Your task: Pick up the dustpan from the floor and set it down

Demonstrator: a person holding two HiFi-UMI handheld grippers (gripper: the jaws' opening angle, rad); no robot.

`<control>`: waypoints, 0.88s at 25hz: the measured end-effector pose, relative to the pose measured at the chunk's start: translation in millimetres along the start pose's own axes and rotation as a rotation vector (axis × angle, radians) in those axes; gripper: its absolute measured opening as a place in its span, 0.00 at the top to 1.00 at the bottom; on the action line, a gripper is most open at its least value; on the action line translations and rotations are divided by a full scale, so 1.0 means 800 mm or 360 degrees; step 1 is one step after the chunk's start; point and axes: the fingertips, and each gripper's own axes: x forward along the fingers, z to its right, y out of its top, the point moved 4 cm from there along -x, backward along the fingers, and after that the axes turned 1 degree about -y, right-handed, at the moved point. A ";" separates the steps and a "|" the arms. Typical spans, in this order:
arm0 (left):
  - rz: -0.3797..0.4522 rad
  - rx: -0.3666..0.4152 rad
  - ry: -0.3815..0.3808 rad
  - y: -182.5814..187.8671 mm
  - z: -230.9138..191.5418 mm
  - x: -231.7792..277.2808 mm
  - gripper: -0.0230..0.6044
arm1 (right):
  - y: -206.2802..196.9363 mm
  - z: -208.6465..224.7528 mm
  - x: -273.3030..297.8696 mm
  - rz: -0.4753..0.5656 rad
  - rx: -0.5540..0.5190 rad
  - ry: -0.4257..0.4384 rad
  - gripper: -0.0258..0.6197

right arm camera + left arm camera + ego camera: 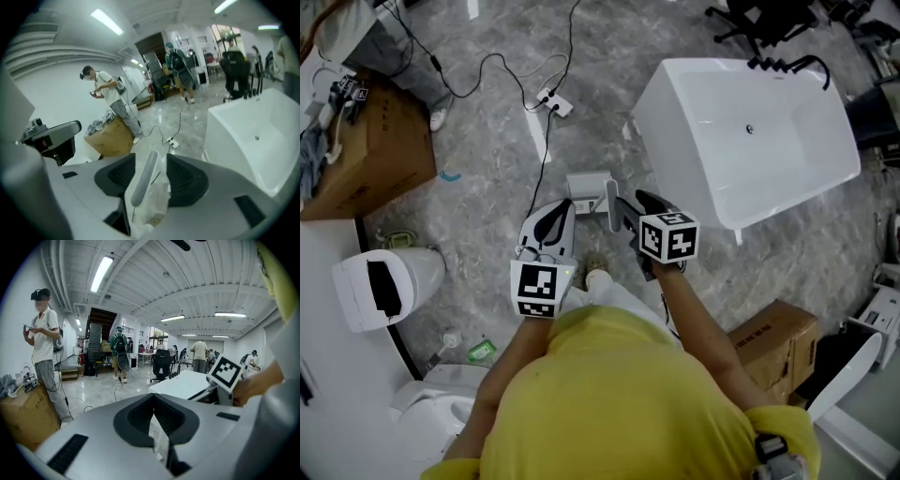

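Above floor [487, 141], right tool [627, 201] angled down, jaws apart around dustpan handle [612, 204]; left tool [565, 207] alongside, jaws together

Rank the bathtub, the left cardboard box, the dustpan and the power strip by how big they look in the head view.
1. bathtub
2. cardboard box
3. dustpan
4. power strip
The box is partly hidden at its left, yet it is still clearly second.
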 end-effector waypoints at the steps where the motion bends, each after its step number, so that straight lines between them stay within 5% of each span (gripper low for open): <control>1: 0.0020 0.0018 0.0002 0.005 0.001 -0.001 0.96 | 0.015 -0.005 -0.016 0.0102 -0.0077 -0.0045 0.67; 6: 0.0159 0.0077 0.0010 0.045 0.007 -0.010 0.96 | 0.084 -0.040 -0.094 0.0573 -0.0372 -0.0206 0.93; 15: 0.0455 0.0183 0.0076 0.146 0.031 -0.057 0.96 | 0.140 -0.102 -0.216 0.1131 -0.0590 -0.0318 0.94; 22: 0.0547 0.0226 0.0153 0.188 0.044 -0.090 0.96 | 0.166 -0.132 -0.277 0.1350 -0.0725 -0.0343 0.94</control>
